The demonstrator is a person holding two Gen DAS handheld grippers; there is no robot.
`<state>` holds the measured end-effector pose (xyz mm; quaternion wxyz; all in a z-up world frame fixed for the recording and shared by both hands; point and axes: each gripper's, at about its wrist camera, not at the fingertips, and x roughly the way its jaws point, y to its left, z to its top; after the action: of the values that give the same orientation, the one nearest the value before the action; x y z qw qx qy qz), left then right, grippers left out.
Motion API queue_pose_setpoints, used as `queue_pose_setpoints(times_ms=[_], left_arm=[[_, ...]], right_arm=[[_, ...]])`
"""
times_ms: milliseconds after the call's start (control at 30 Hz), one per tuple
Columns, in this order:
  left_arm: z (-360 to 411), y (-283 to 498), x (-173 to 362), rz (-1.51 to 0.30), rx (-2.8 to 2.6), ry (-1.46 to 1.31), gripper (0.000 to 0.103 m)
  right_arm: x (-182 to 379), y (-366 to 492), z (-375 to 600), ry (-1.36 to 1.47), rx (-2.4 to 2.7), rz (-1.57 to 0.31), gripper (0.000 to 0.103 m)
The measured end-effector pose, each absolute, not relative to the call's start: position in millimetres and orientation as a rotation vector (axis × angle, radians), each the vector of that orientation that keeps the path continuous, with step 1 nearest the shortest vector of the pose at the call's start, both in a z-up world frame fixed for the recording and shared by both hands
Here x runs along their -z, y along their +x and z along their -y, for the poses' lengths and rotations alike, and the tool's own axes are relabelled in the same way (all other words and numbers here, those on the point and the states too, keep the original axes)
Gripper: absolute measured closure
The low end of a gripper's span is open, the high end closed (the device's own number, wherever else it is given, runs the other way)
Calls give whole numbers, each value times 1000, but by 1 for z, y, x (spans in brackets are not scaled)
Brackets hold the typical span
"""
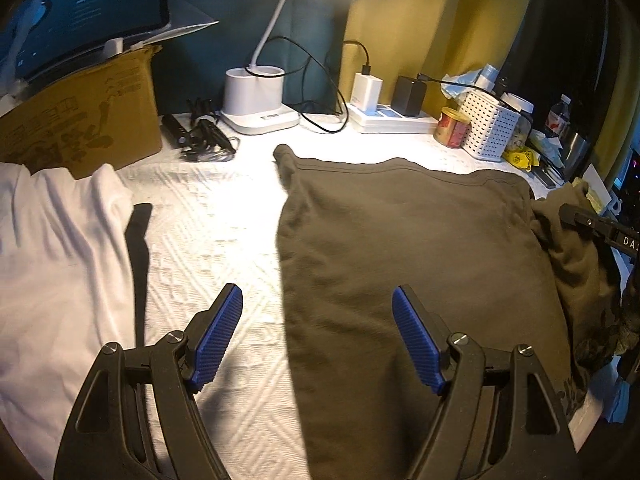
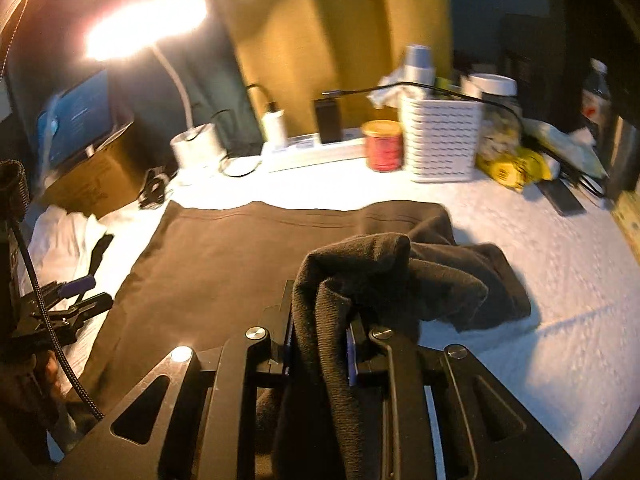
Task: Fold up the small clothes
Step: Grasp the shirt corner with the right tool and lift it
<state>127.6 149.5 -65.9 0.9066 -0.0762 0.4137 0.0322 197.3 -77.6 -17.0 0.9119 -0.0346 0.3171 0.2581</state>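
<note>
- The dark shirt [image 1: 408, 248] lies spread flat on the white cloth [image 1: 208, 240], in front of the lamp base [image 1: 256, 100].
- The left gripper [image 1: 318, 336] hovers over the shirt's near left edge, its blue pads [image 1: 218, 338] wide apart and holding nothing.
- The right gripper [image 2: 320, 344] is clamped on a bunched fold of the shirt's right side, lifted and draped over its jaws.
- A white garment [image 1: 60, 248] lies left of the shirt, in front of the box [image 1: 84, 112].
- Right of the lamp base sit a power strip [image 1: 394, 120], a red can [image 2: 383, 145] and a white basket [image 2: 440, 138]; the basket seems to hold crumpled wrappers, though blur hides detail.
</note>
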Motion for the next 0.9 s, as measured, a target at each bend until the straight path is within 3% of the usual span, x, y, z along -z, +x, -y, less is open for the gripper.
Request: queue_pose_setpoints(times_ms=[767, 833, 900], left_arm=[[-200, 90, 66, -848, -130, -214, 26], [-204, 86, 62, -841, -144, -208, 26], [-207, 82, 58, -836, -154, -201, 26]], right_arm=[[68, 123, -88, -382, -937, -815, 82], [71, 110, -97, -422, -983, -821, 75], [75, 96, -105, -458, -1014, -818, 44]])
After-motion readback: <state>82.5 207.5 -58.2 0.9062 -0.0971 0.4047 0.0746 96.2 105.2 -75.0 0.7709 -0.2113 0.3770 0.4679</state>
